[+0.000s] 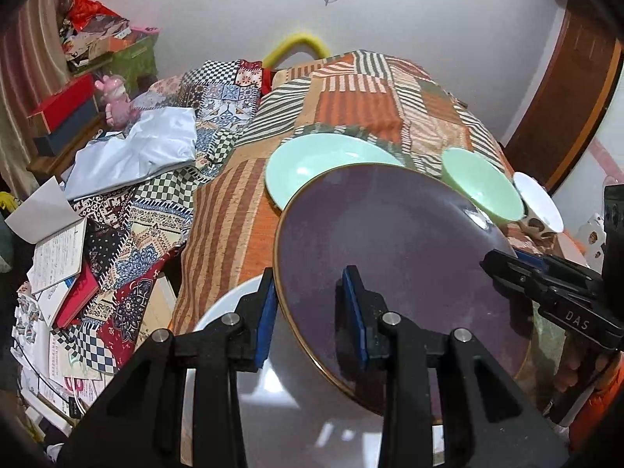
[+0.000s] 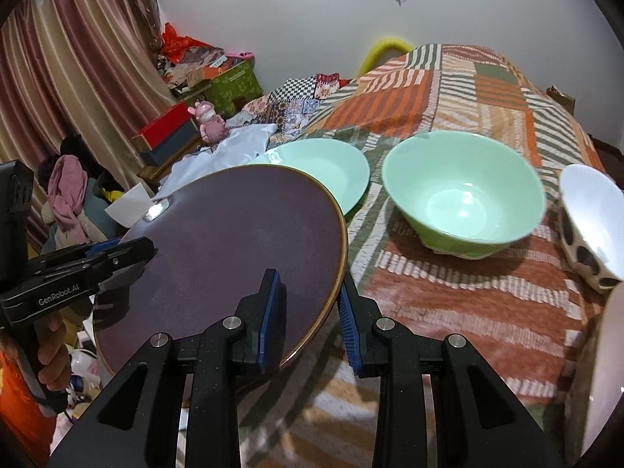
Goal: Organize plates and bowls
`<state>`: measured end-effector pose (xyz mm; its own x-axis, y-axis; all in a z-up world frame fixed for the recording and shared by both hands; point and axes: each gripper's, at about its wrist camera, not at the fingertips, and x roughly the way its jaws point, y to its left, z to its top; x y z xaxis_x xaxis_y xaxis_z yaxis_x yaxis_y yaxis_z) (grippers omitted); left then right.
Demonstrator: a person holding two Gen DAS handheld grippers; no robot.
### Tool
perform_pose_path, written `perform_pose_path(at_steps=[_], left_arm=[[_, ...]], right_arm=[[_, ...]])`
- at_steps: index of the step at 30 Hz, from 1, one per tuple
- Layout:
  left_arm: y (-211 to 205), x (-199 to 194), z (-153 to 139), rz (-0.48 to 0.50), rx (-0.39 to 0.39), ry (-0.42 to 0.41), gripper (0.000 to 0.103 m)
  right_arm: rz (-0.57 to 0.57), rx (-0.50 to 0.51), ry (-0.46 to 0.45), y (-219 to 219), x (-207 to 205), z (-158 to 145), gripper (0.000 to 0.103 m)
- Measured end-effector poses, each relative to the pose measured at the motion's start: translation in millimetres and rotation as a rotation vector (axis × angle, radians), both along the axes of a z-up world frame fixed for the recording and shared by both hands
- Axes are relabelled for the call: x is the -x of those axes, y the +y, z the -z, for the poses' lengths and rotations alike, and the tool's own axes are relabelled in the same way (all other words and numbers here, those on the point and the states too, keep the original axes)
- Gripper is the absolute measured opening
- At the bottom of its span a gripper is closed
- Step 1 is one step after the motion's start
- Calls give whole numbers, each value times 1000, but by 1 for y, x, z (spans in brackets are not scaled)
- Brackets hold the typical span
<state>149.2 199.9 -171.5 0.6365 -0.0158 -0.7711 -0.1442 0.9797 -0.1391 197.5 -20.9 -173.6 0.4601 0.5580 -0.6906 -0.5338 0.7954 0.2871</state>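
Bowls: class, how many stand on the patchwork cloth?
2: a green bowl in the middle, right of the mint plate, and a white spotted bowl at far right. Others may be hidden.
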Motion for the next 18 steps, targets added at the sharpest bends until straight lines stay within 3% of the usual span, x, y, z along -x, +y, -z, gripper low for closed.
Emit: perform_pose_path(at_steps=[18], left_arm=[[-73,30,-21,66,-9,-35,33]], right_arm=[[76,-17,-36,-63,34,-12,27]])
